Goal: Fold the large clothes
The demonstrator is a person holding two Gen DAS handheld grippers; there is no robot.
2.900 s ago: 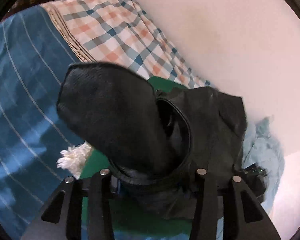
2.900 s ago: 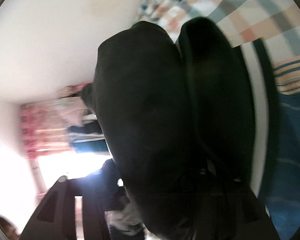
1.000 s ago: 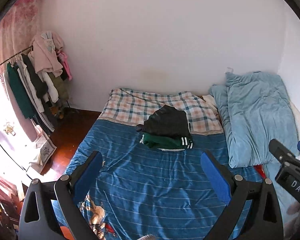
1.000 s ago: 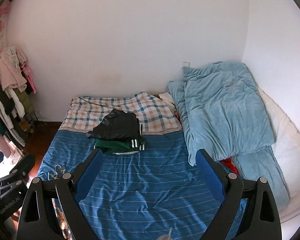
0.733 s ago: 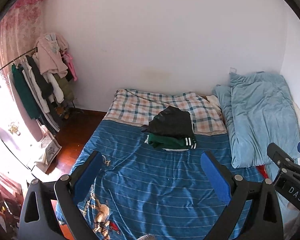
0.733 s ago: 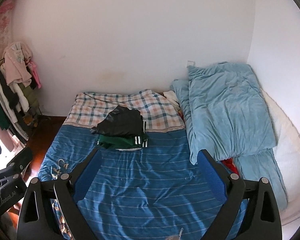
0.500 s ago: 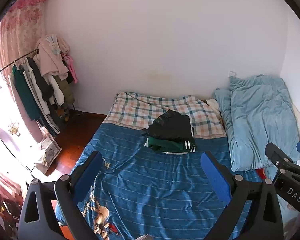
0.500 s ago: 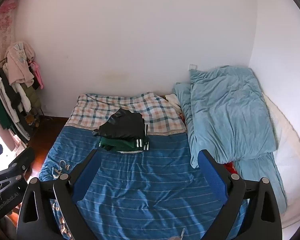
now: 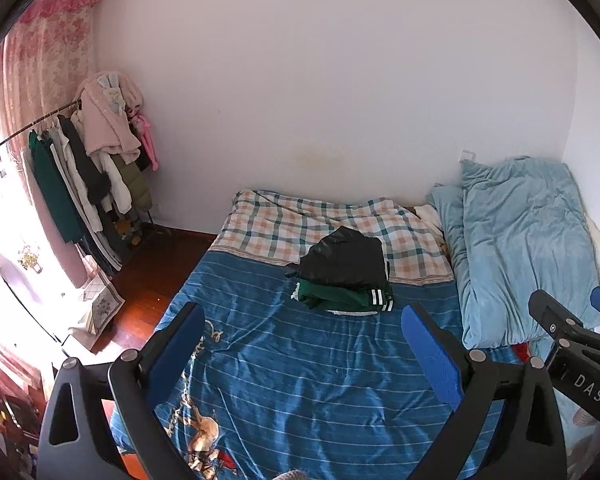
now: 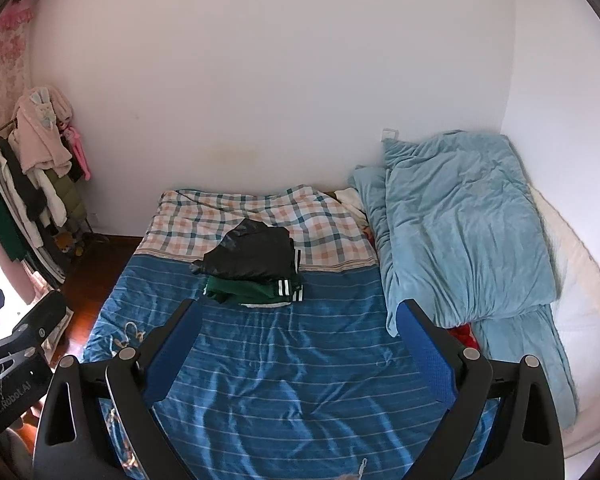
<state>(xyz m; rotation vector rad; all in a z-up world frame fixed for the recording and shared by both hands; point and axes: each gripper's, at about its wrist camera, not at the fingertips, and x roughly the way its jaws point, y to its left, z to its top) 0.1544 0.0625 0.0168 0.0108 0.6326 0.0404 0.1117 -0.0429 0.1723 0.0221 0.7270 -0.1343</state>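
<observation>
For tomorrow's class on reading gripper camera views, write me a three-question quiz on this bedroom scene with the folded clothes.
1. True or false: the left gripper and the right gripper are both open and hold nothing.
2. Which folded garment lies on top of the pile: A) black garment, B) green garment, C) a red one?
3. Fill in: the pile rests on the blue striped bedspread, partly over the ______ blanket.

Key
1. True.
2. A; the green one, with white stripes at its edge, lies beneath.
3. Checked.
</observation>
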